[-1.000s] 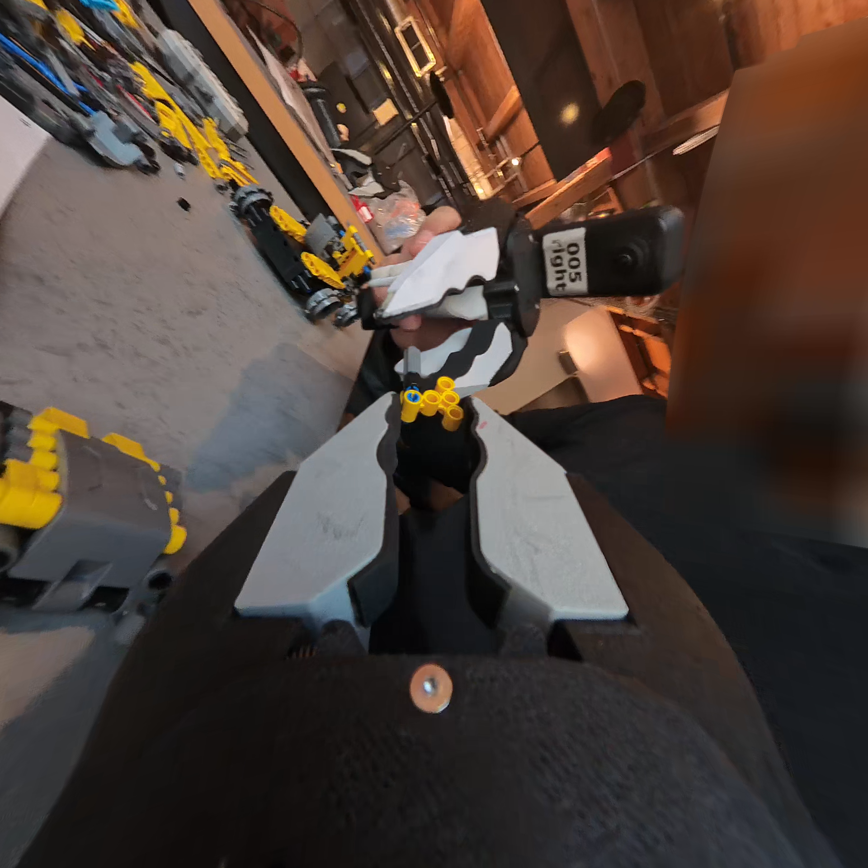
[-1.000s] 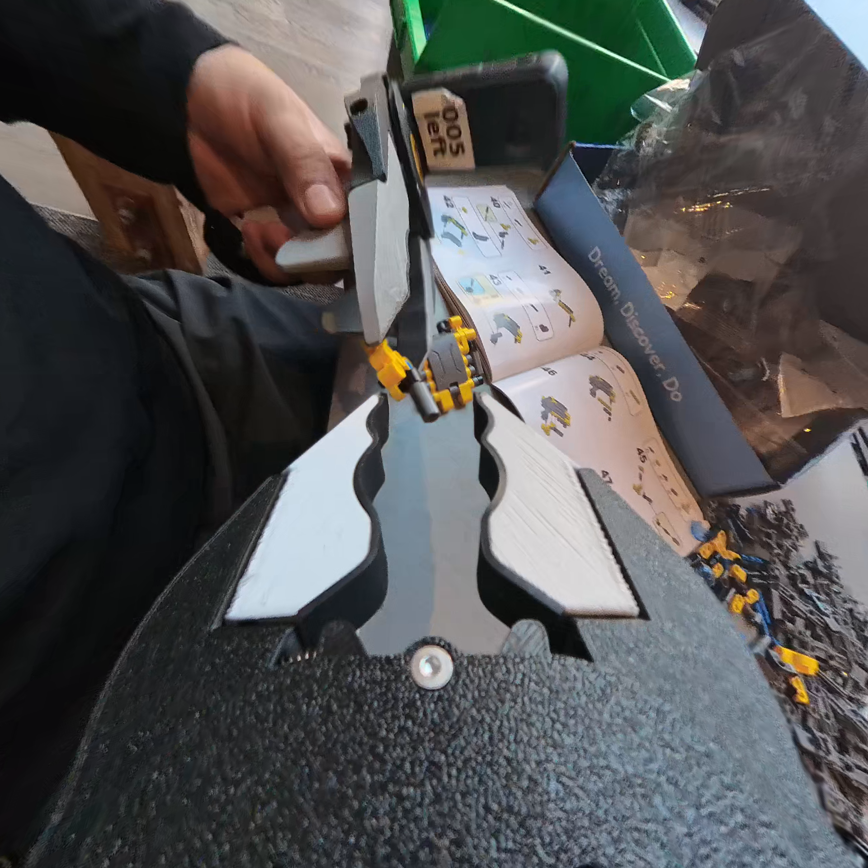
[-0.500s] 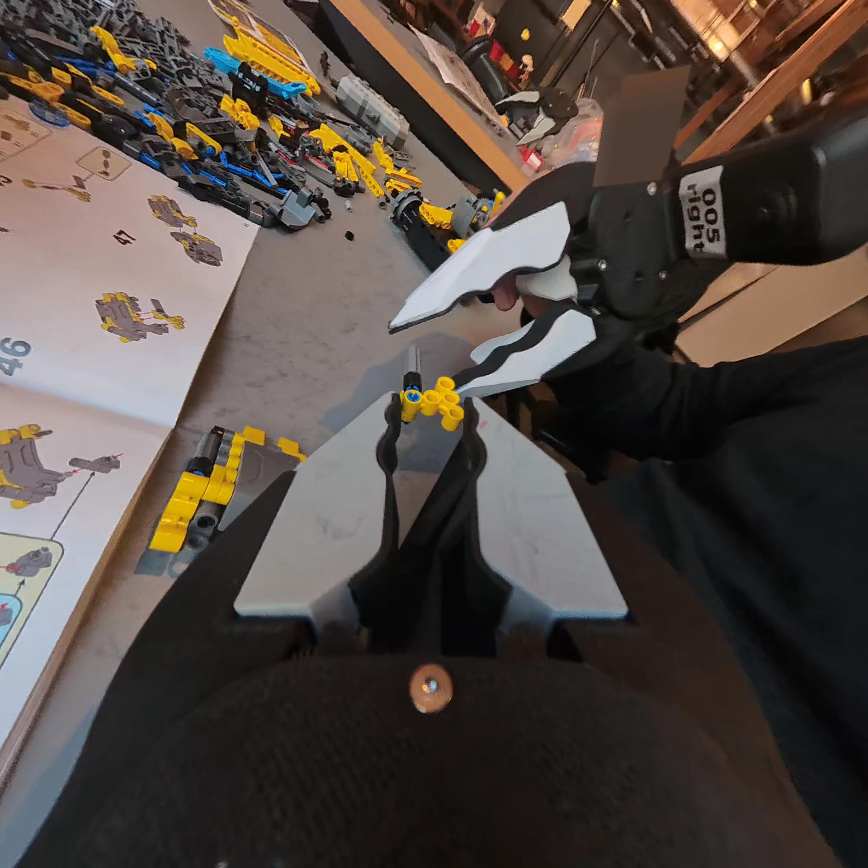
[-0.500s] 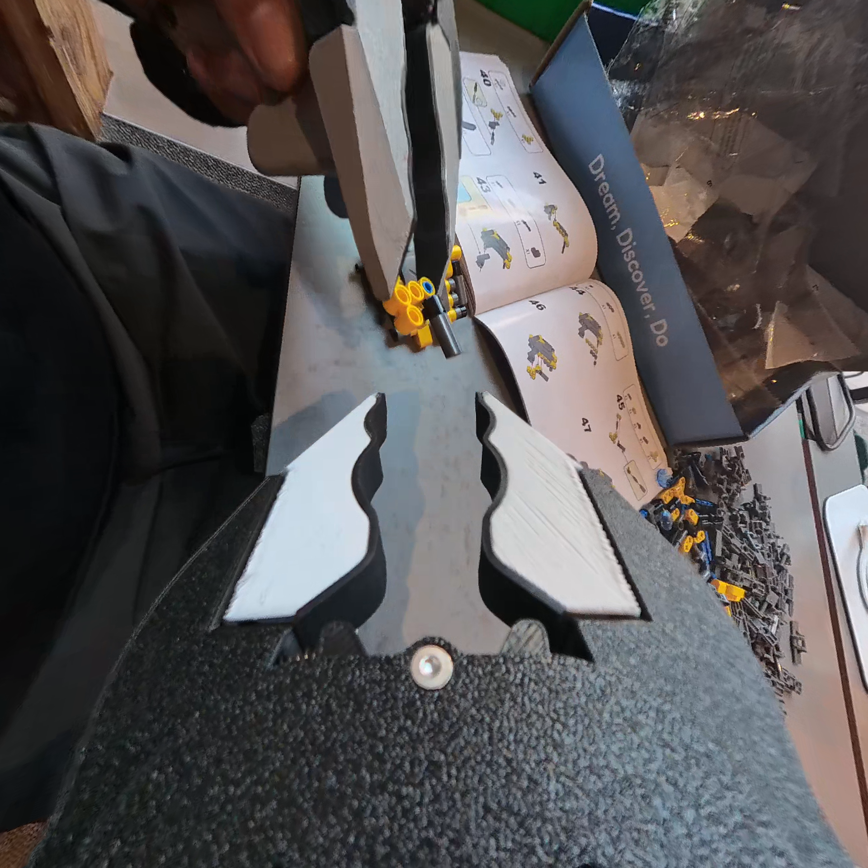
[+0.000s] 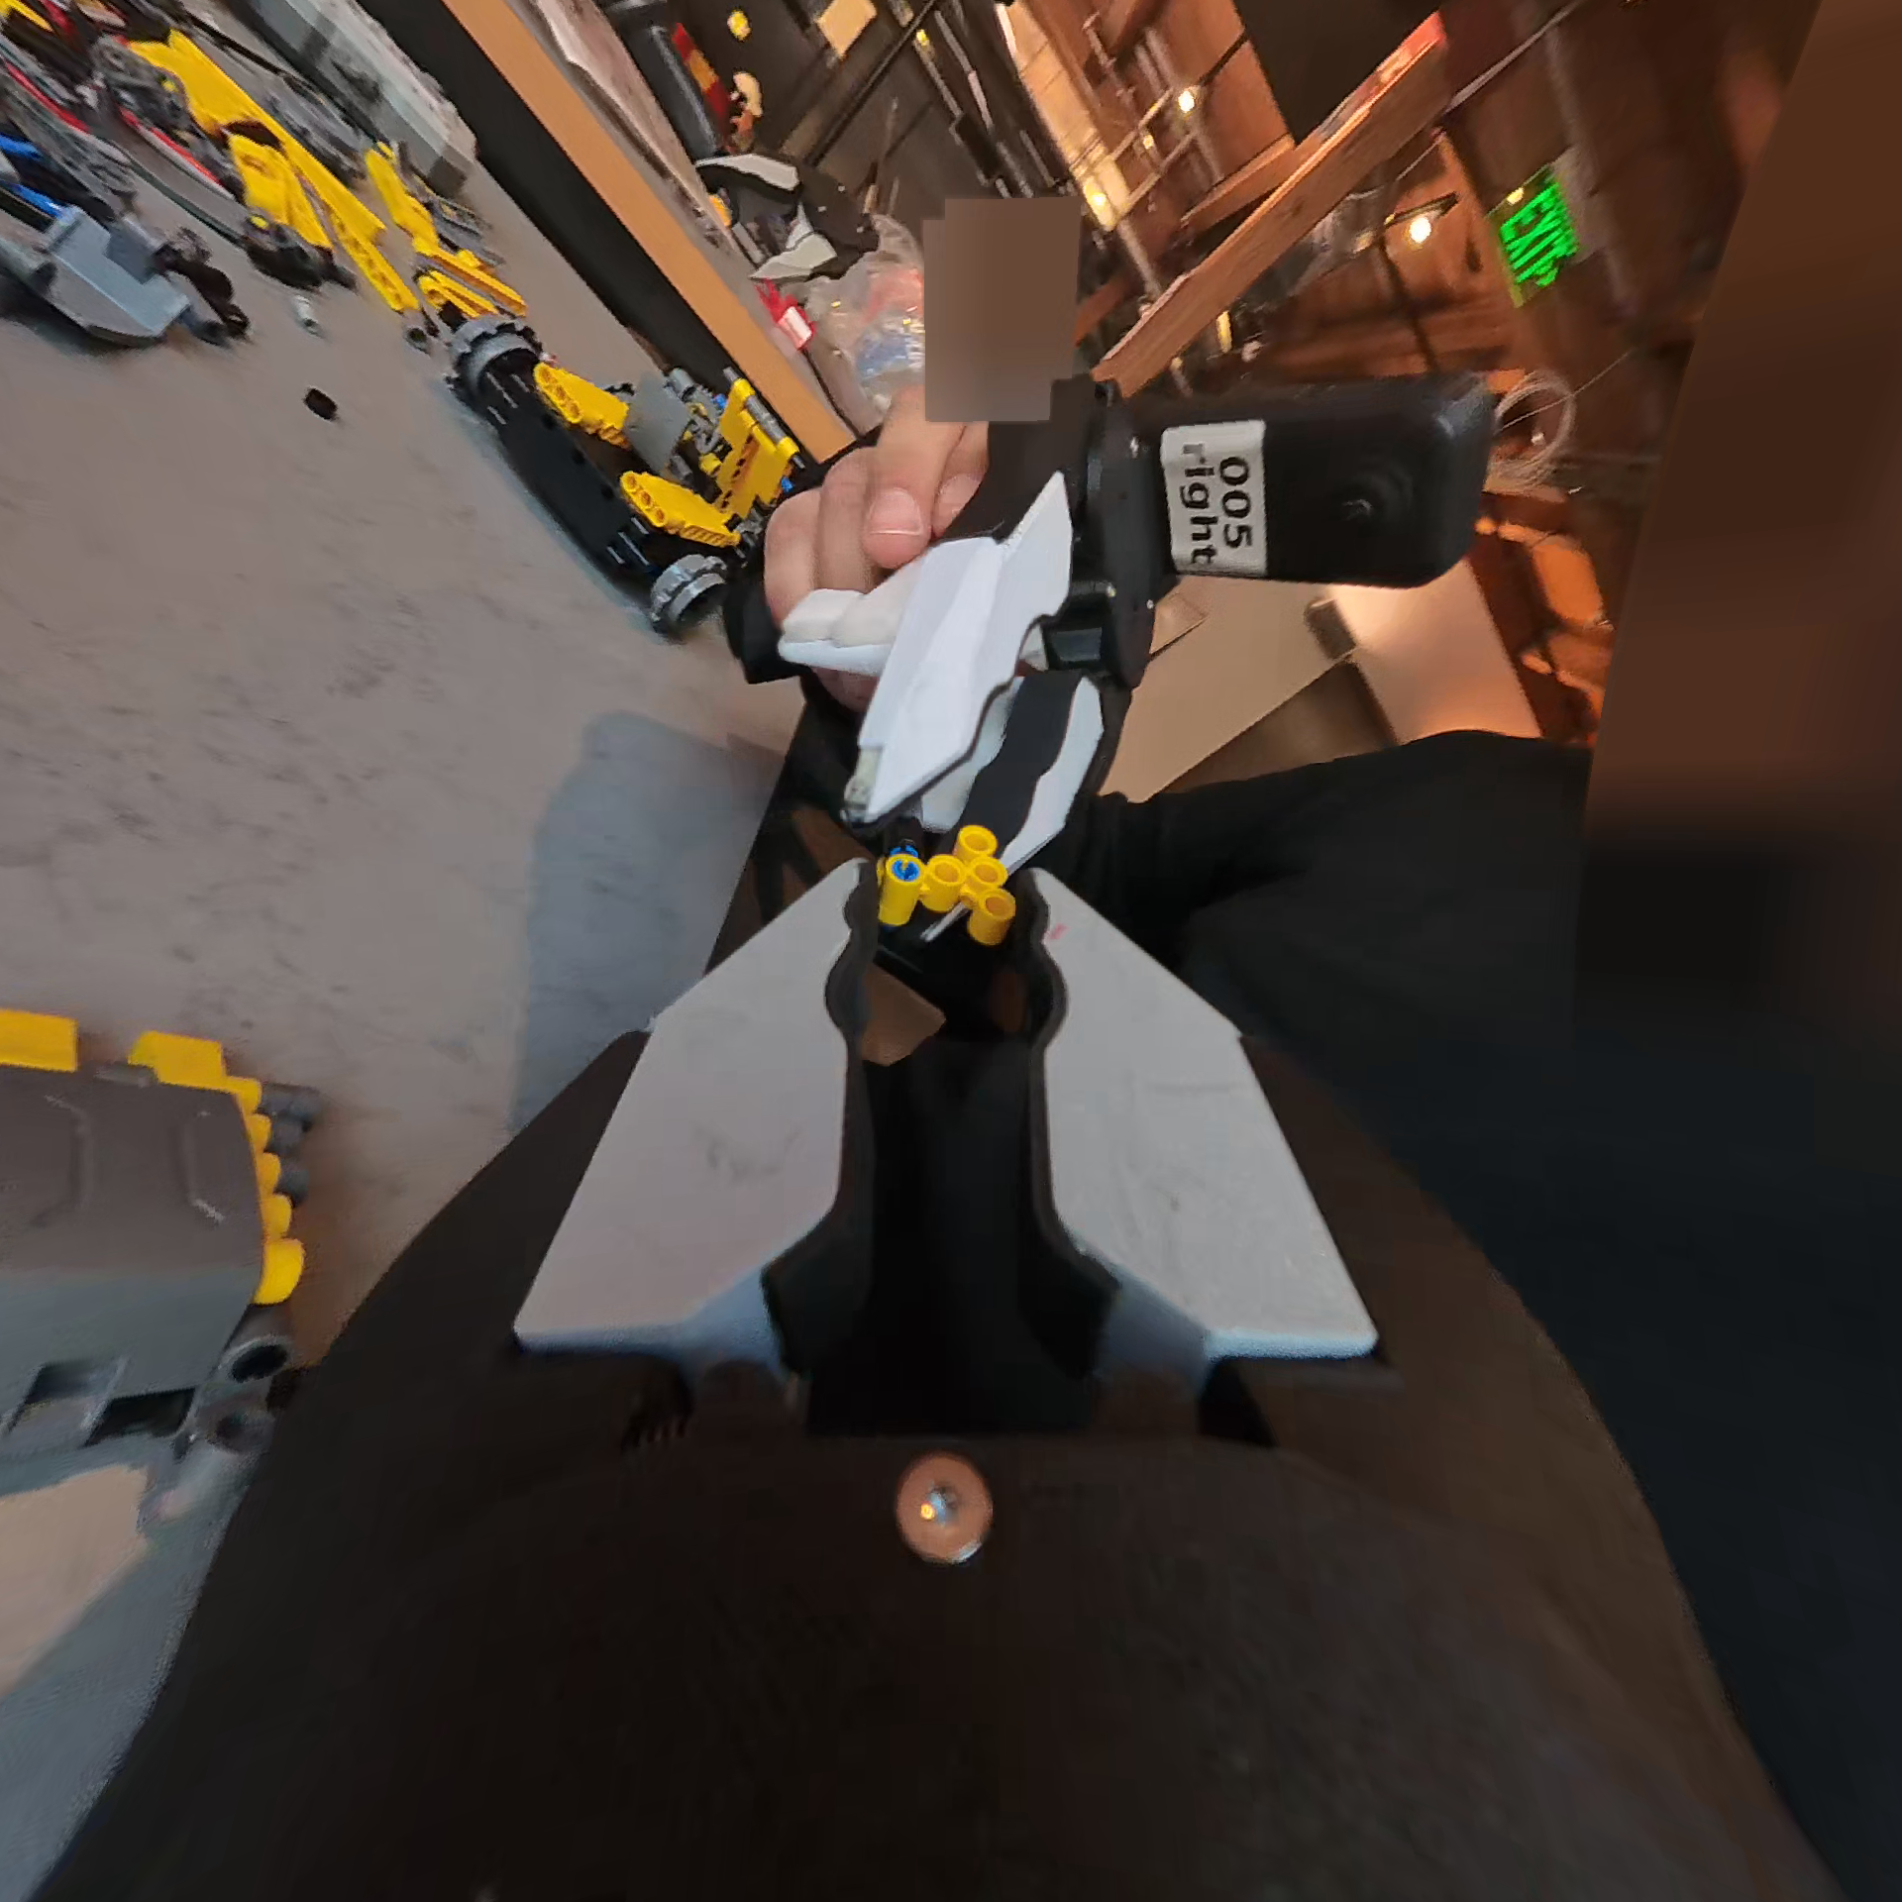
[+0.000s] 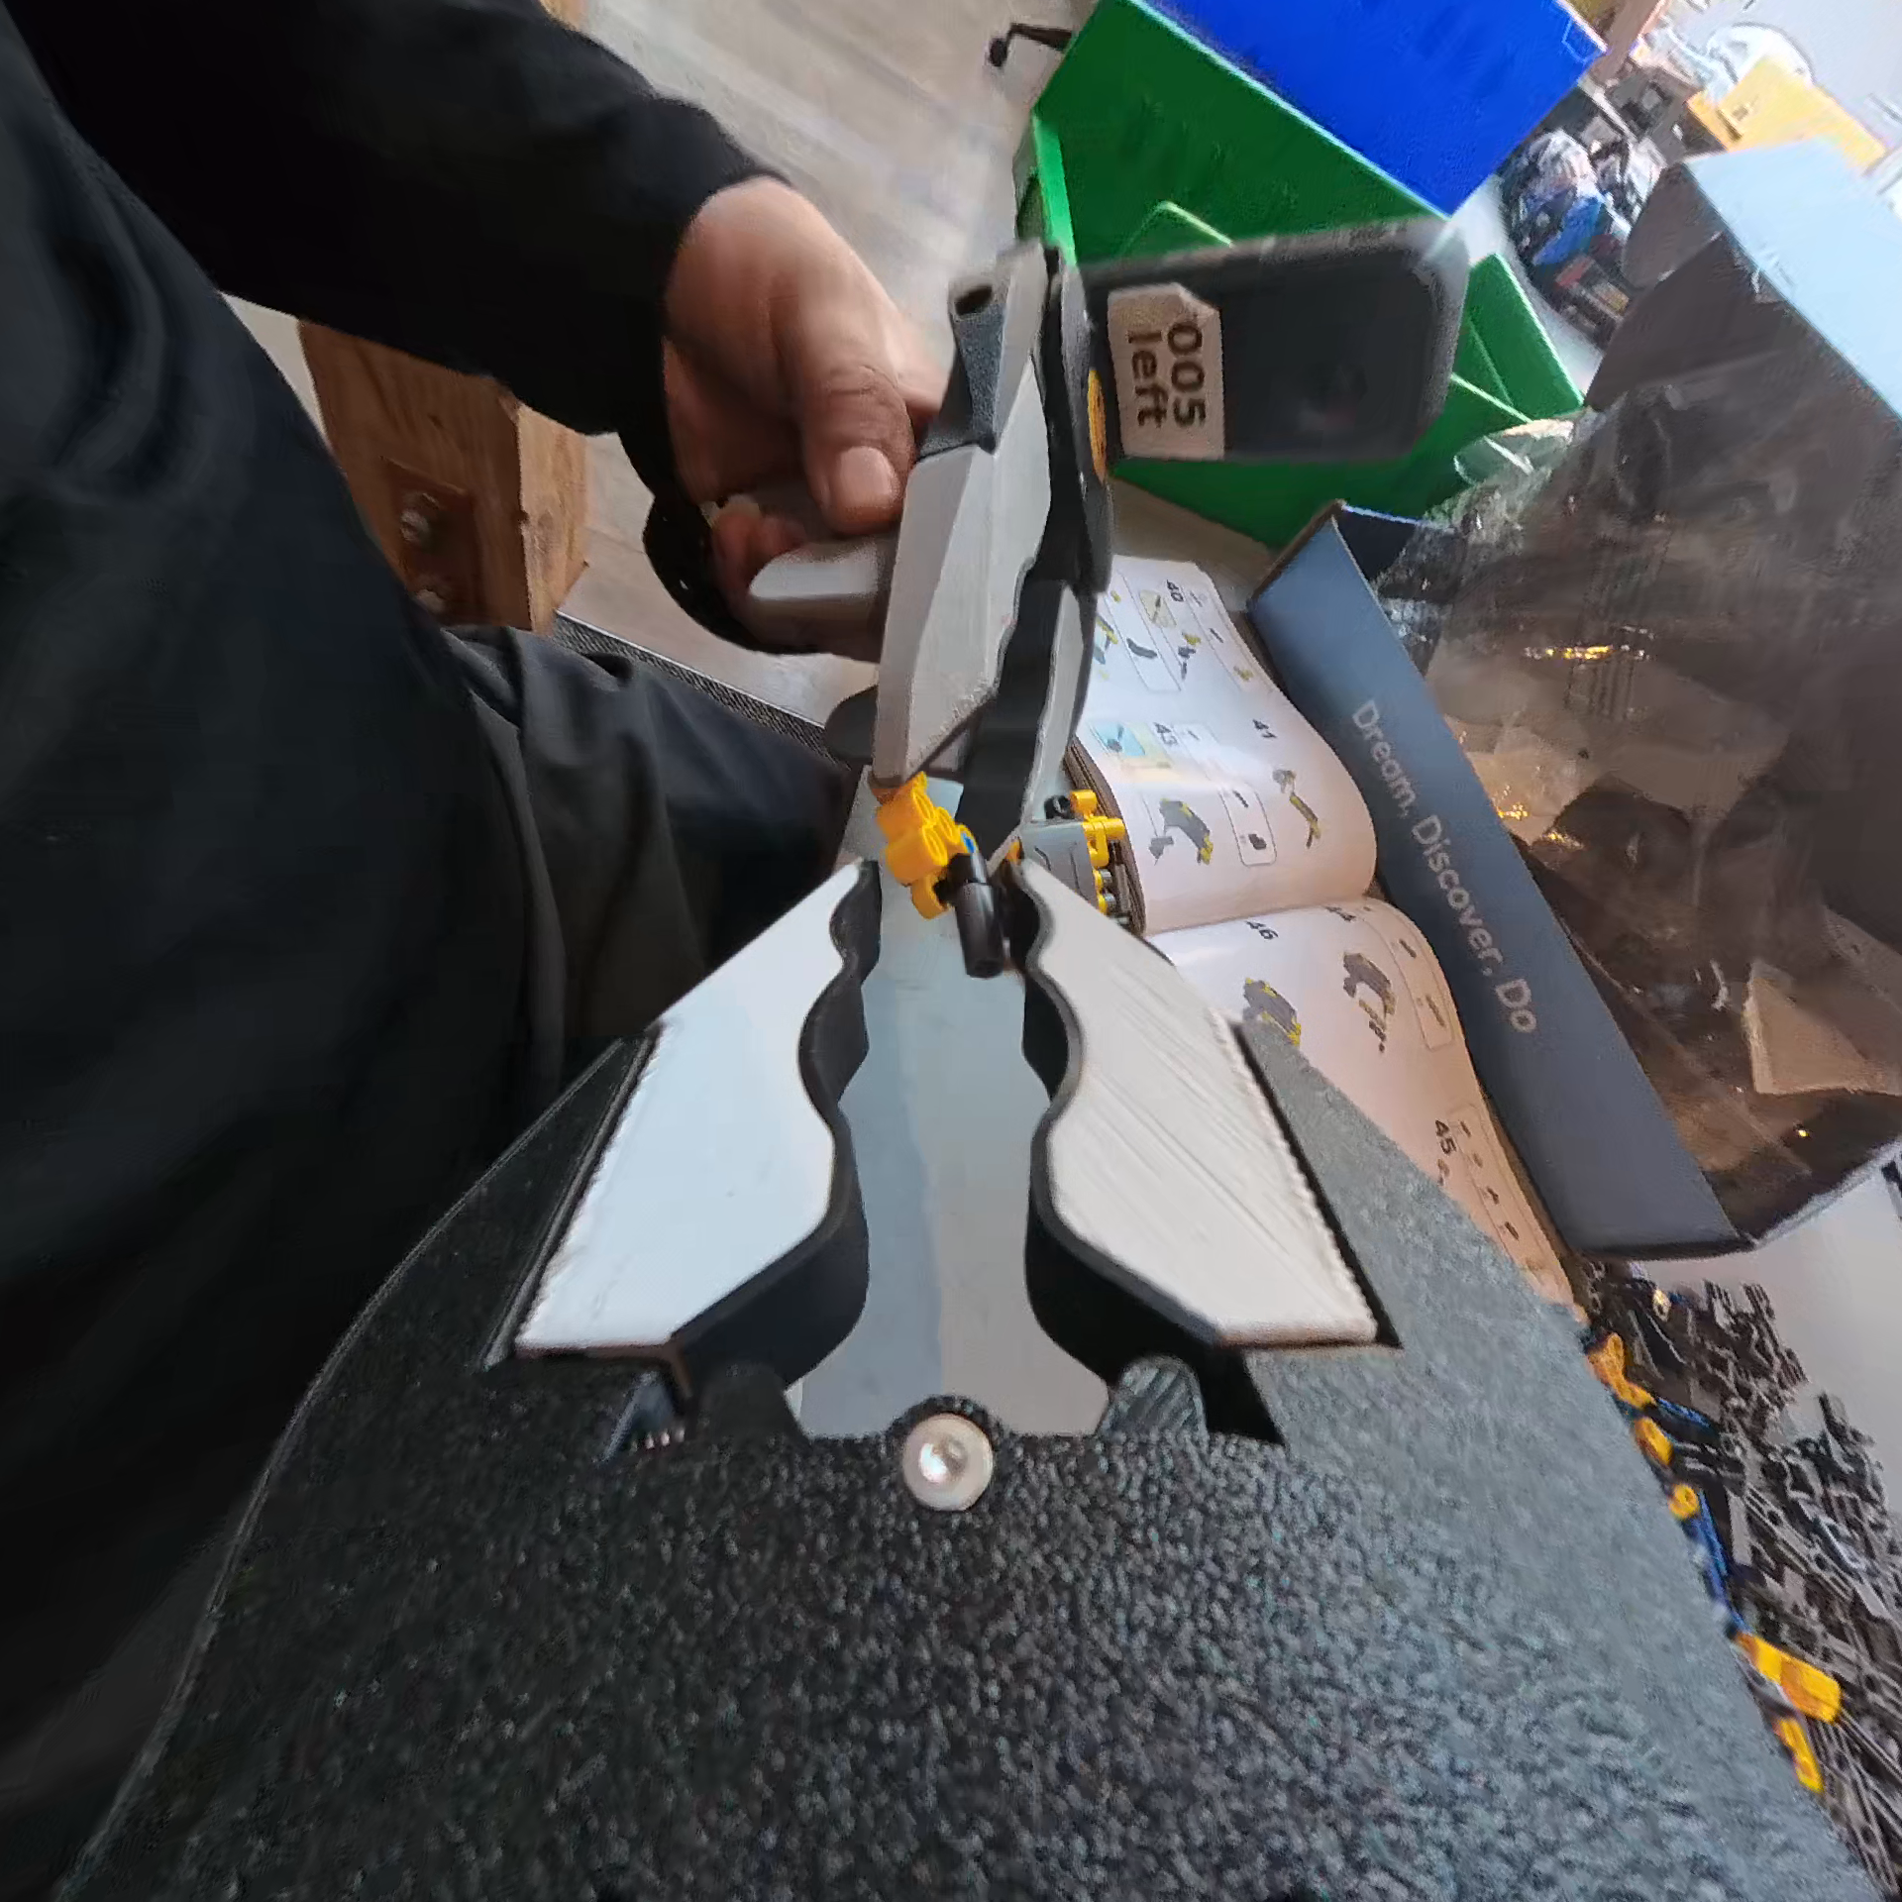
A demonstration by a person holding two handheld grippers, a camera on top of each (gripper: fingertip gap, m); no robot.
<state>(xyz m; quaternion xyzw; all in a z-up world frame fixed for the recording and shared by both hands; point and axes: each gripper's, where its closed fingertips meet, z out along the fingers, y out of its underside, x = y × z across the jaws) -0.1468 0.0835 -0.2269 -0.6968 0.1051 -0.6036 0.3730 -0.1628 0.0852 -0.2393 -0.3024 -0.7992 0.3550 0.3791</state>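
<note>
My left gripper [image 5: 947, 885] is shut on a small yellow connector piece [image 5: 952, 885] with a black pin in it, held up in the air past the table edge. In the right wrist view it comes down from above [image 6: 926, 813] with the yellow piece [image 6: 919, 836] at its tips. My right gripper [image 6: 942, 875] meets it tip to tip. Its jaws stand narrowly apart around the piece, and the black pin [image 6: 978, 916] lies against the right finger. It also shows in the left wrist view [image 5: 942, 839].
A grey and yellow built block [image 5: 124, 1214] lies on the grey table [image 5: 309, 720], also seen beside an open instruction booklet [image 6: 1235, 782]. A black and yellow chassis [image 5: 638, 463], loose pieces [image 6: 1750, 1441], a dark blue box [image 6: 1492, 926] and green bins [image 6: 1235, 154] surround it. My two grippers' fingertips are within a few centimetres of each other.
My left gripper has lifted the yellow piece away from the table. My right gripper, wide open and apart half a second ago, has come back to the piece with narrower jaws.
</note>
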